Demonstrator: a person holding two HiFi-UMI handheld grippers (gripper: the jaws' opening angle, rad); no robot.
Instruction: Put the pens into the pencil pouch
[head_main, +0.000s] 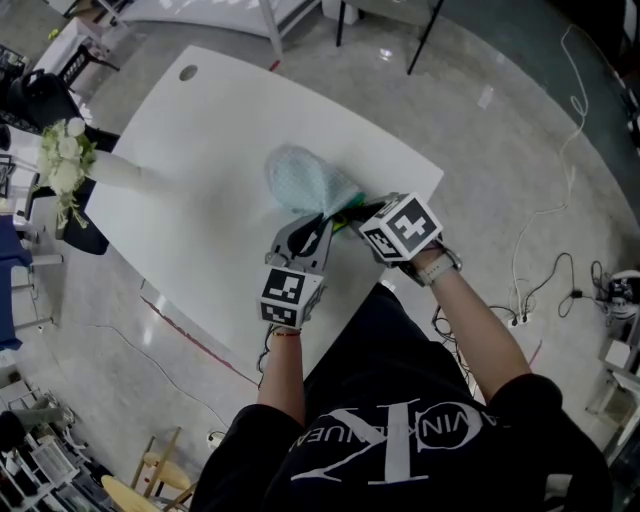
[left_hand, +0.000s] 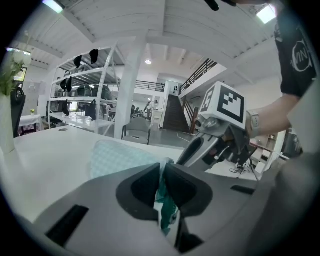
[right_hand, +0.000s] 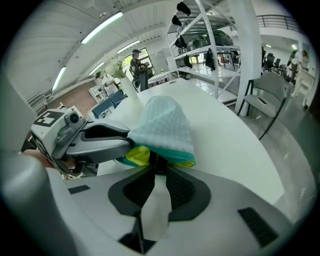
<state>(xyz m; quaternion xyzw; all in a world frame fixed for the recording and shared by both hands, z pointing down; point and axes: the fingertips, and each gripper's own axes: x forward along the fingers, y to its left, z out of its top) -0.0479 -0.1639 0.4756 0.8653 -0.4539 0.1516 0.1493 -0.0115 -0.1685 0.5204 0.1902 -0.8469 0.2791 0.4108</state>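
**Teal-checked pencil pouch (head_main: 305, 180) held at its mouth on a white bench (head_main: 200, 130)**

Far left in the head view: white flowers (head_main: 62, 150) in a pale vase (head_main: 120, 172), standing near the bench's left edge, well apart from the work.

Toward the middle: the pouch lying flat on the bench, rounded closed end pointing away, mouth turned toward the person.

At the mouth's left side: left tongs (head_main: 322, 222), clenched on the pouch's lip. Seen in the left gripper view as a fold of teal-trimmed fabric pinched tight between the two pads (left_hand: 161, 167) and hanging down between them, with the pale checked body stretched out beyond.

Just beside, to the right: right tongs (head_main: 350, 213), pointing steeply down at the same mouth. Shown in the right gripper view with the tips (right_hand: 157, 167) nipped together on a slim dark pen (right_hand: 156, 161), the pen reaching up to the opening under the teal trim, yellow-green lining showing either side of it.

Farther right, off the bench: loose cables (head_main: 560, 270) on the grey floor.
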